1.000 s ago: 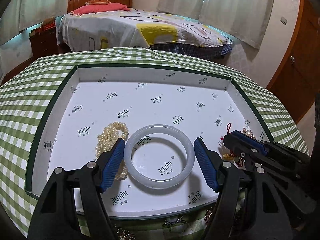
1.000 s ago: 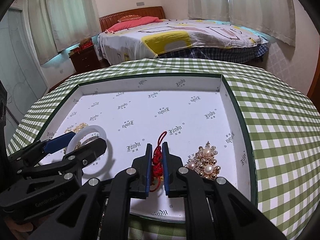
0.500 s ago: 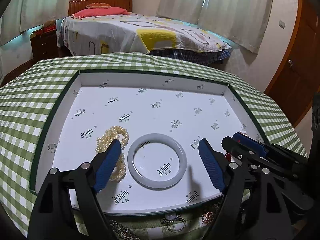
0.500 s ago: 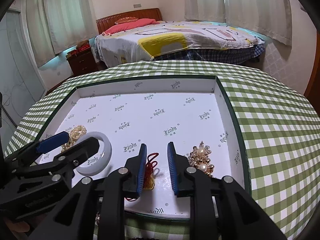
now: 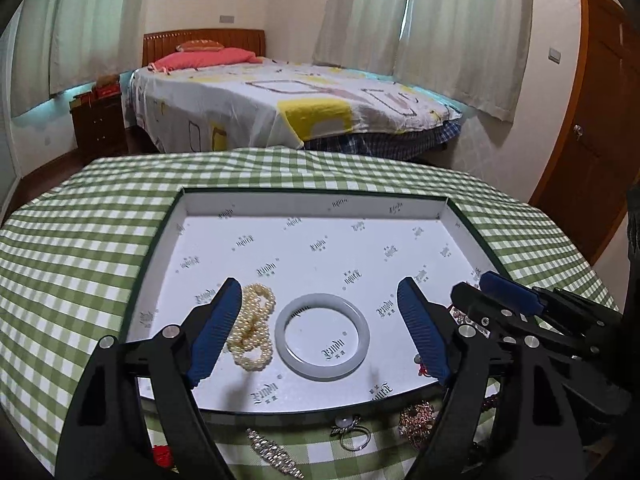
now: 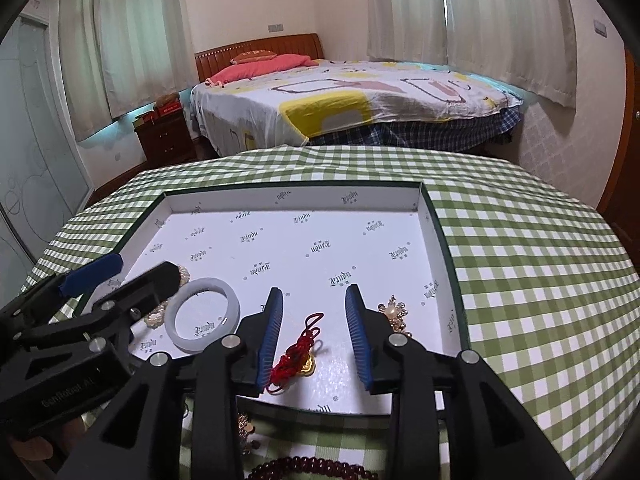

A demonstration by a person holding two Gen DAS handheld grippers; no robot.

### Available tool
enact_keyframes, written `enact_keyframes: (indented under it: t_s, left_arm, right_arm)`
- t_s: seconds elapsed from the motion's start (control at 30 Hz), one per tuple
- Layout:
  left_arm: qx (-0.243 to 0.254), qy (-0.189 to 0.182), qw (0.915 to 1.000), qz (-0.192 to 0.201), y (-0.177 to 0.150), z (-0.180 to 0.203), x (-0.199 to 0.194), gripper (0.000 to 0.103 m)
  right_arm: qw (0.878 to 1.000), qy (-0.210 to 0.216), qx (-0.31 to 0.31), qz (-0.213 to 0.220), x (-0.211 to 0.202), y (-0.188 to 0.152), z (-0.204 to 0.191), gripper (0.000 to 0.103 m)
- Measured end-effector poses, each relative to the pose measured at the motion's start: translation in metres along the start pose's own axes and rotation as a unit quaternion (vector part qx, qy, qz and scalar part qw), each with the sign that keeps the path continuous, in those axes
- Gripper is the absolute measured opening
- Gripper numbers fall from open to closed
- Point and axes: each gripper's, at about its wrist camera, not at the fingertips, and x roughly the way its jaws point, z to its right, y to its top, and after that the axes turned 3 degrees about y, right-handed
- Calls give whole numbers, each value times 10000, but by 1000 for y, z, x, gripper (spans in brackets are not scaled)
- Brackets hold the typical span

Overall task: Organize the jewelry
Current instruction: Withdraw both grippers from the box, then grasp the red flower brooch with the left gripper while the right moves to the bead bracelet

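Observation:
A white shallow box [image 5: 312, 206] [image 6: 296, 192] lies on the green checked table. In it lie a pale jade bangle [image 5: 322, 337] [image 6: 203, 314], a pearl bracelet [image 5: 254, 326], a red knotted cord with a gold charm [image 6: 298, 356] and a pearl brooch [image 6: 394, 314]. My left gripper [image 5: 320, 330] is open and empty, raised above the bangle. My right gripper [image 6: 314, 334] is open and empty, raised above the red cord.
Loose jewelry lies on the cloth in front of the box: a ring [image 5: 354, 442], a rhinestone clip [image 5: 274, 458], a gold piece [image 5: 416, 420] and dark red beads [image 6: 312, 466]. A bed [image 6: 344, 96] stands beyond the table.
My left gripper let go of the bangle and my right gripper let go of the red cord. Both opened wide and pulled back and up from the box.

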Motion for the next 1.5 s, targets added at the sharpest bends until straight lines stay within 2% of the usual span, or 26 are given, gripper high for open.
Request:
enact_keyframes:
  t_s: [0.4, 0.73, 1.2, 1.5]
  left_arm:
    - [-90, 218, 9990, 375, -13, -21, -51, 78]
    - [-160, 341, 9986, 379, -37, -35, -78, 78]
    - [-226, 614, 9979, 23, -85, -60, -94, 78]
    - [-543, 783, 9950, -299, -95, -81, -82, 78]
  right_arm:
    - [9997, -93, -17, 214, -35, -15, -5, 34]
    - [9997, -100, -94, 188, -51, -37, -14, 34]
    - [9999, -94, -46, 36, -58, -71, -11, 34]
    - [10000, -53, -48, -67, -54, -82, -12, 34]
